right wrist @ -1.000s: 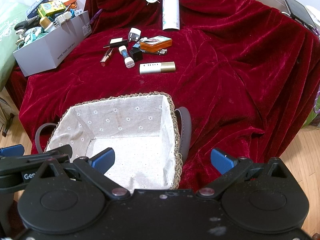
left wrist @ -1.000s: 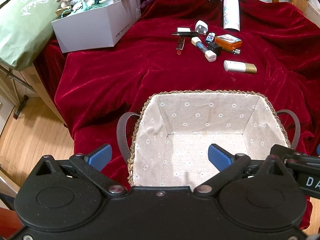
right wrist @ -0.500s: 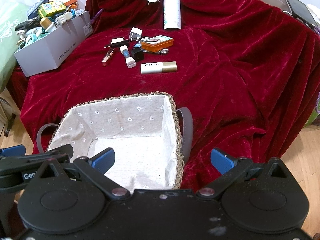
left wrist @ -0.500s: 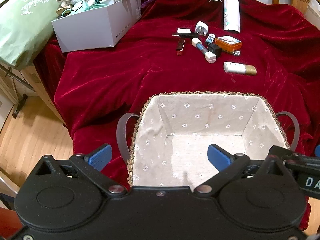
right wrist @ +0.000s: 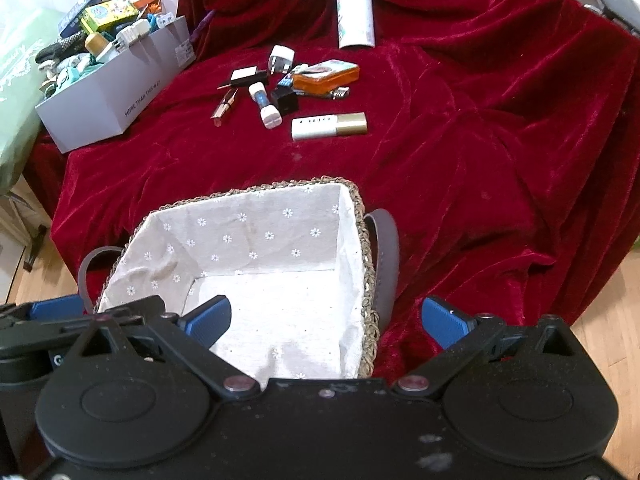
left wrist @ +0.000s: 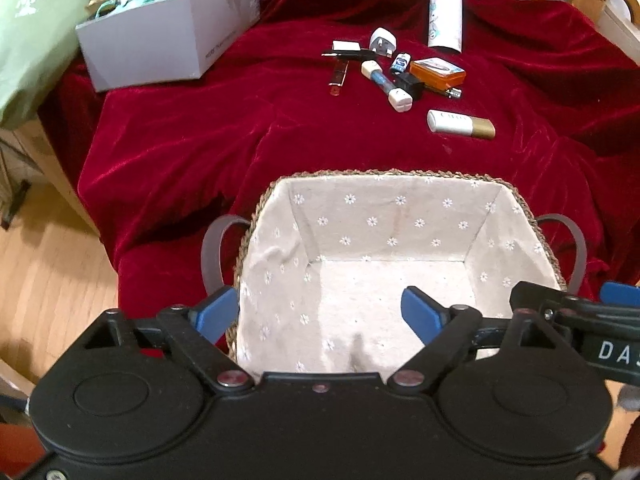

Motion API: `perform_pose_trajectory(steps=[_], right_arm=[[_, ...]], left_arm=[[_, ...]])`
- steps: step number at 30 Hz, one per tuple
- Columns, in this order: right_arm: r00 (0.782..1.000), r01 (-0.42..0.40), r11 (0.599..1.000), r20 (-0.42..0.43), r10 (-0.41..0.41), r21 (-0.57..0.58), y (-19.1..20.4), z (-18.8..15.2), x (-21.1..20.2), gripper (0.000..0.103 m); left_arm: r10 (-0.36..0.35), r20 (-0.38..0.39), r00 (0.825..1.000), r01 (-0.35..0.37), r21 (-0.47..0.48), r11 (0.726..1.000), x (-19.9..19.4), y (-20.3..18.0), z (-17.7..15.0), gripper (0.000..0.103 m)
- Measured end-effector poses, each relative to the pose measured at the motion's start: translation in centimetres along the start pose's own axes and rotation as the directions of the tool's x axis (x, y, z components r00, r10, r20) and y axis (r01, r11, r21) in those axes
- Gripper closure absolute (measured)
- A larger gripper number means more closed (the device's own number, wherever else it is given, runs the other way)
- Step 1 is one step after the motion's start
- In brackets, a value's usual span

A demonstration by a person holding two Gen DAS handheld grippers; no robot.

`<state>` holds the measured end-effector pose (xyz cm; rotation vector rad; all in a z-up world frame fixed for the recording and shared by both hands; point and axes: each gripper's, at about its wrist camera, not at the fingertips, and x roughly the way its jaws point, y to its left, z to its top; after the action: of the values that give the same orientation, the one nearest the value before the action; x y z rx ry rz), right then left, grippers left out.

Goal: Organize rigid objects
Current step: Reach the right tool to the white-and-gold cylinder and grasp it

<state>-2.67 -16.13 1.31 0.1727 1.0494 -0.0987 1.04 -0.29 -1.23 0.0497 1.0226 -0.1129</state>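
Right now your left gripper (left wrist: 318, 312) straddles the near-left wall of the lined wicker basket (left wrist: 394, 172); its jaws have just been closing, one blue pad outside the weave and one inside, and neither pad visibly presses on the wall yet. Your right gripper (right wrist: 328, 318) stands wide over the basket's near-right corner, likewise astride the rim and holding nothing. The basket is bare inside, so the sorting looks not yet begun. The rigid things lie in a cluster on the red velvet cloth (right wrist: 460, 140) well beyond the basket's far rim: a white-and-gold tube (right wrist: 329, 126), an orange tin (right wrist: 325, 76), a white plug (right wrist: 281, 56), a lipstick (right wrist: 225, 107). The tube is nearest, its long axis running left to right across your reach, and it sits slightly closer to your right gripper, so that one likely has the easier approach.
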Motion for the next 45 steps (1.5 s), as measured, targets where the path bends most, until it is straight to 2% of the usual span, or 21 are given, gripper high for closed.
perform_pose_trajectory(steps=[6, 14, 22, 32, 39, 45], right_arm=[[0.999, -0.021, 0.999, -0.023, 0.022, 0.025, -0.8, 1.6, 1.4, 0.0], [0.999, 0.009, 0.998, 0.031, -0.011, 0.066, -2.7, 5.5, 2.4, 0.002], [0.999, 0.023, 0.998, 0.026, -0.024, 0.061, -3.5, 9.7, 5.4, 0.002], [0.999, 0.035, 0.999, -0.022, -0.036, -0.007, -2.7, 13.4, 10.7, 0.005], [0.999, 0.008, 1.0, -0.052, -0.009, -0.017, -2.1, 15.2, 13.6, 0.01], [0.997, -0.003, 1.0, -0.075, 0.0, -0.031, -1.2, 16.6, 15.6, 0.01]], left_arm=[[-0.02, 0.018, 1.0, 0.019, 0.034, 0.999, 0.3, -0.2, 1.6, 0.017], [0.009, 0.064, 0.998, -0.014, 0.078, 0.997, 1.7, -0.6, 5.4, 0.015], [0.03, 0.079, 0.996, -0.038, 0.108, 0.993, 4.7, -0.6, 9.4, 0.014], [0.023, 0.063, 0.998, -0.032, 0.133, 0.991, 10.2, -0.9, 14.5, 0.014], [-0.004, 0.056, 0.998, -0.006, 0.161, 0.987, 13.7, -1.2, 17.5, 0.015], [0.028, 0.019, 0.999, -0.031, 0.163, 0.986, 16.4, -1.2, 18.9, 0.015]])
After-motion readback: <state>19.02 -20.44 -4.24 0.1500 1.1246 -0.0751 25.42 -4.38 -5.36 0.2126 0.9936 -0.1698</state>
